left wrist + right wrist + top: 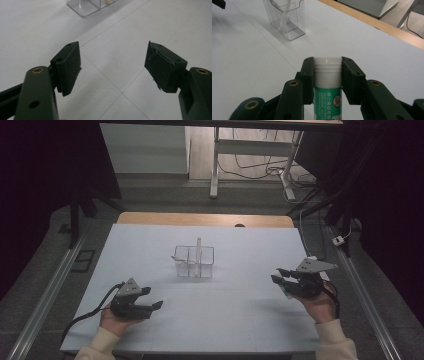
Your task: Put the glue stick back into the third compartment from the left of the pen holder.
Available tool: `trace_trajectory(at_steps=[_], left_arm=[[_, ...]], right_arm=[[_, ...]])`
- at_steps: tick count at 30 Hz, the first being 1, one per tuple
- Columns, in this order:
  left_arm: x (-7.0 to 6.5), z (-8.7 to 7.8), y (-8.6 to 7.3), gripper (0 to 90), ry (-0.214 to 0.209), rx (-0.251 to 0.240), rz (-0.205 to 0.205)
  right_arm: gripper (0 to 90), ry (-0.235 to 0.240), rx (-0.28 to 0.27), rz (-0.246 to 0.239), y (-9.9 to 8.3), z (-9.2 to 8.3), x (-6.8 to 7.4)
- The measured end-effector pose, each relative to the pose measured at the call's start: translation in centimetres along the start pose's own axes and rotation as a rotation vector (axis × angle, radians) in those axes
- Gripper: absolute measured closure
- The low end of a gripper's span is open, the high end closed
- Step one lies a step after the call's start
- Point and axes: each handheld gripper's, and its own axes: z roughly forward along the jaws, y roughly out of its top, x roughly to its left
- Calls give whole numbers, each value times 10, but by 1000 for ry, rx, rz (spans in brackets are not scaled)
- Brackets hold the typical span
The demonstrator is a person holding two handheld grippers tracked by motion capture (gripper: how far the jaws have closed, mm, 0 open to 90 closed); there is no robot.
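A clear plastic organizer [194, 261] with several compartments stands in the middle of the white table [235, 310]; a thin upright item sticks out of it. The organizer [287, 18] is seen ahead in the right gripper view, and its corner [86, 6] at the top of the left gripper view. My left gripper [152, 298] rests at the near left, jaws wide apart with nothing between them [112, 67]. My right gripper [278, 276] at the near right is shut on a glue stick [327, 82] with a white cap and a green label.
A wooden table edge [200, 218] runs along the far side of the white surface. Beyond it stands a desk frame [250, 150] with cables on the floor. Metal rails [47, 295] flank the table on both sides.
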Motion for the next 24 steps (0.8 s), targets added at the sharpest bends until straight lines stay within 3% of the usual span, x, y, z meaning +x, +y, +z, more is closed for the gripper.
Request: trace_trajectory(at_steps=[15, 24], left_arm=[[0, -1, 0, 290, 1, -3, -1], [0, -1, 0, 289, 1, -2, -1]], right_arm=[[645, -37, -69, 31, 8, 6, 2], [645, -28, -97, 37, 15, 13, 5]])
